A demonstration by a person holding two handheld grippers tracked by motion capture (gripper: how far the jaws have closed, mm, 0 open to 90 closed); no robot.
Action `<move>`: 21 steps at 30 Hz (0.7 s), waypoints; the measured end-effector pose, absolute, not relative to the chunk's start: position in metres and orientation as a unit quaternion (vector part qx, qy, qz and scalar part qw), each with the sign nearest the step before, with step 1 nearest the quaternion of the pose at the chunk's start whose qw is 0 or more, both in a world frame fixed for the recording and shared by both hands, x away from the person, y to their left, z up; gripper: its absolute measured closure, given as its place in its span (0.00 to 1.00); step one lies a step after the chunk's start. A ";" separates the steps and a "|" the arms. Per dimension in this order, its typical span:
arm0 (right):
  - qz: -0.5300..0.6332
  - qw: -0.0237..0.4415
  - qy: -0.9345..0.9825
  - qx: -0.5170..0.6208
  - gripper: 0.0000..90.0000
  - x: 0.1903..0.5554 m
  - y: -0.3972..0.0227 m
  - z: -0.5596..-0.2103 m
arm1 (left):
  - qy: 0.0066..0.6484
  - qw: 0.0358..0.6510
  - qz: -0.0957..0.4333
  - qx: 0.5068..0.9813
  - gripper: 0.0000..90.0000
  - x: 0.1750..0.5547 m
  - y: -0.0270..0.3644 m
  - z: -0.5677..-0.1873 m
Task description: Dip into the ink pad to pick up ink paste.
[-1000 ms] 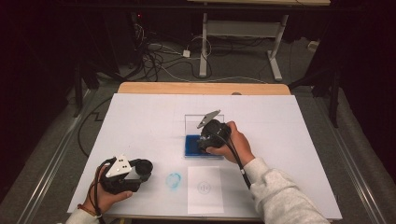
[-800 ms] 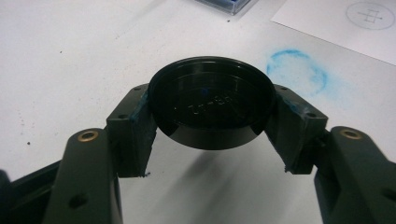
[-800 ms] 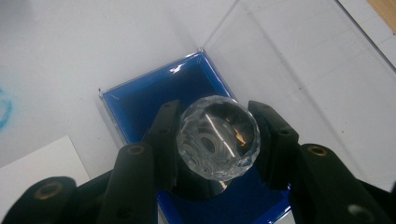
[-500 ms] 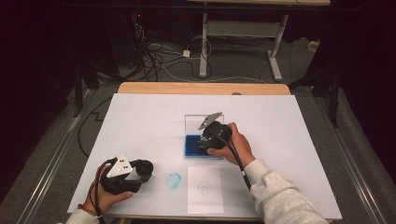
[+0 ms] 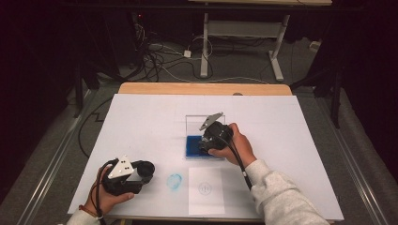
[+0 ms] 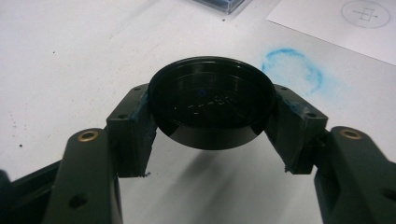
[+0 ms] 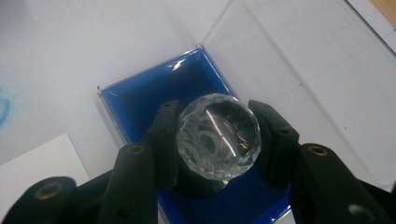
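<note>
The right gripper [image 7: 212, 140] clamped its fingers on a clear faceted crystal knob [image 7: 218, 135], facets toward the camera, above the blue-lined clear plastic box [image 7: 140, 100]. The left gripper [image 6: 212, 130] gripped a round black lid [image 6: 212, 100], flat face up, over the white-covered counter [image 5: 141, 122] near a blue smudge [image 6: 292, 70].
</note>
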State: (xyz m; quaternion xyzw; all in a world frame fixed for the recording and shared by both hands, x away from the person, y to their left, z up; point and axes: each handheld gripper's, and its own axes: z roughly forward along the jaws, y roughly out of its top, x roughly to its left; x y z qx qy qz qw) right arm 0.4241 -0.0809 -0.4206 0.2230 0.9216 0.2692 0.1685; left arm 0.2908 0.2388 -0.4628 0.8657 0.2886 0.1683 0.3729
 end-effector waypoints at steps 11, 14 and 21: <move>0.261 0.180 0.923 0.217 0.64 0.421 -0.078 -0.421 | 0.290 0.372 0.167 0.866 0.41 0.292 0.238 -0.463; 0.259 0.181 0.923 0.219 0.64 0.421 -0.077 -0.421 | 0.289 0.372 0.167 0.866 0.41 0.292 0.237 -0.463; 0.252 0.189 0.925 0.214 0.64 0.420 -0.076 -0.421 | 0.292 0.372 0.167 0.865 0.41 0.292 0.238 -0.463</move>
